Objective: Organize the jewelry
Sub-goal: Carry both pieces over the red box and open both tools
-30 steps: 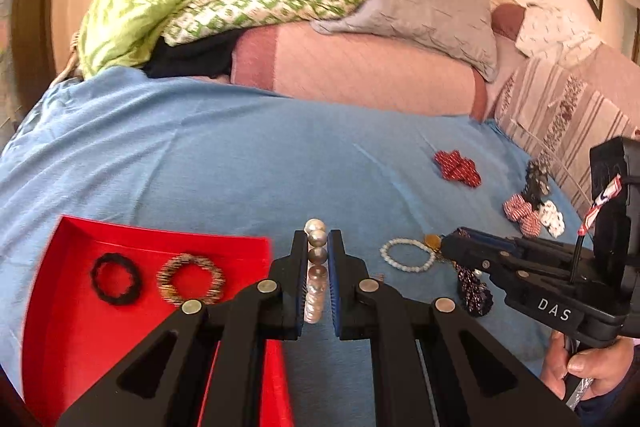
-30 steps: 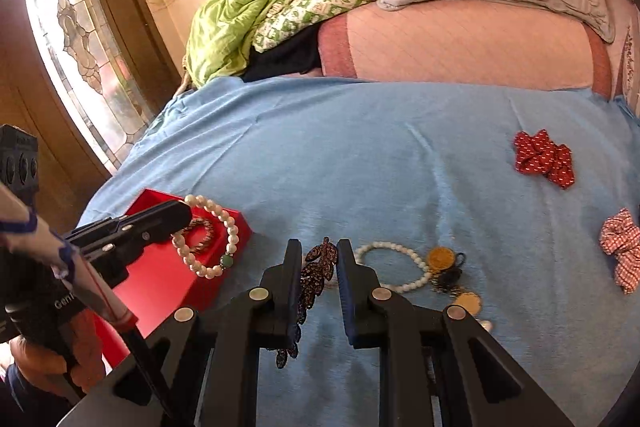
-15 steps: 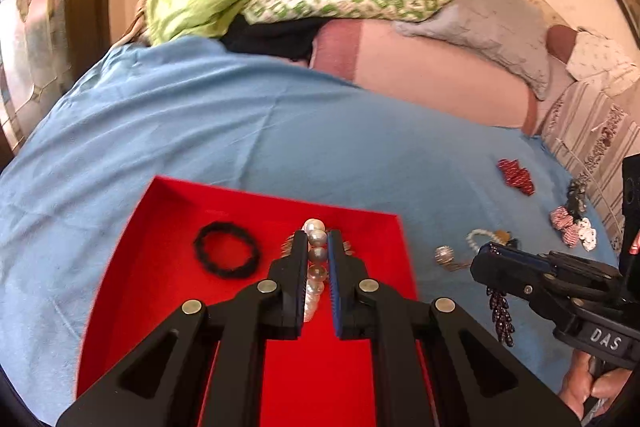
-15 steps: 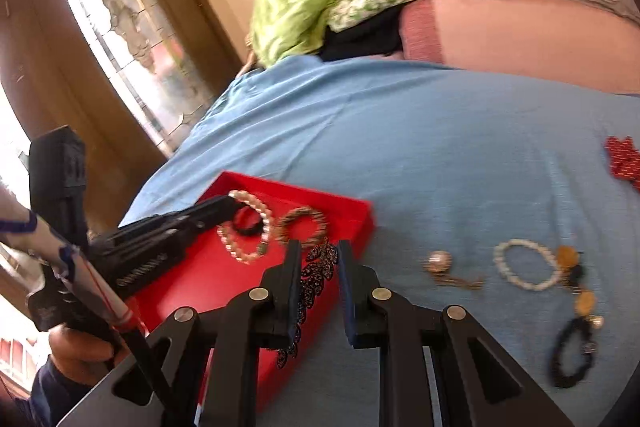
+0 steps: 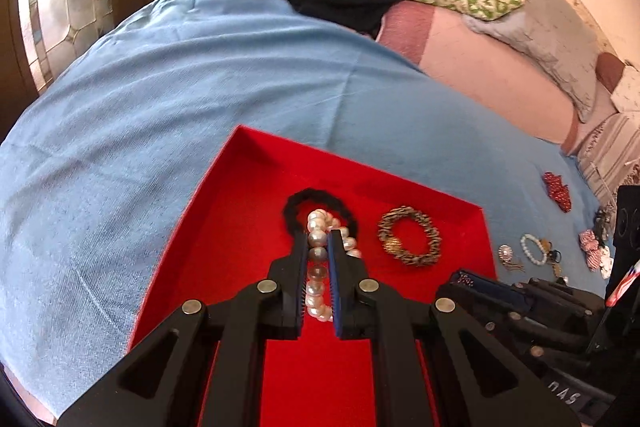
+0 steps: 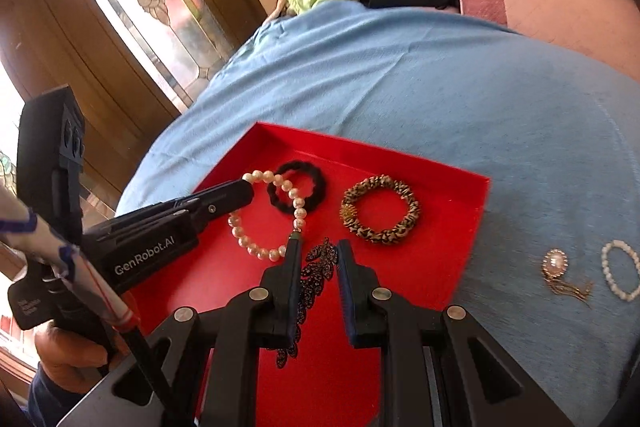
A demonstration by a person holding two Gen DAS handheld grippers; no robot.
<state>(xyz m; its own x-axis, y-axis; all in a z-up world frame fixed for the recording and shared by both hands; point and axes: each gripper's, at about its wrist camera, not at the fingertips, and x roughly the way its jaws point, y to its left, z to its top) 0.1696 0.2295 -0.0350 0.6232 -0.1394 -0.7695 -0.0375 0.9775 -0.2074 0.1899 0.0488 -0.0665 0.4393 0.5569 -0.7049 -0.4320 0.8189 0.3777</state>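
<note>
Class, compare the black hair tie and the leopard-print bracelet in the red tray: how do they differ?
The black hair tie is plain, thin and dark; the leopard-print bracelet is spotted tan-and-black and thicker. The pearl bracelet crosses the hair tie, while the leopard-print bracelet lies apart. Both are rings lying flat in the red tray.

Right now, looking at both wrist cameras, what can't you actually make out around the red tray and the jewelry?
- Left wrist view: the near part of the red tray is covered by the left claw; part of the pearl bracelet is hidden between its fingers.
- Right wrist view: the dark leaf-shaped piece in the right claw is partly hidden by the fingers.
- Left wrist view: loose pieces near the right edge are too small to identify.
</note>
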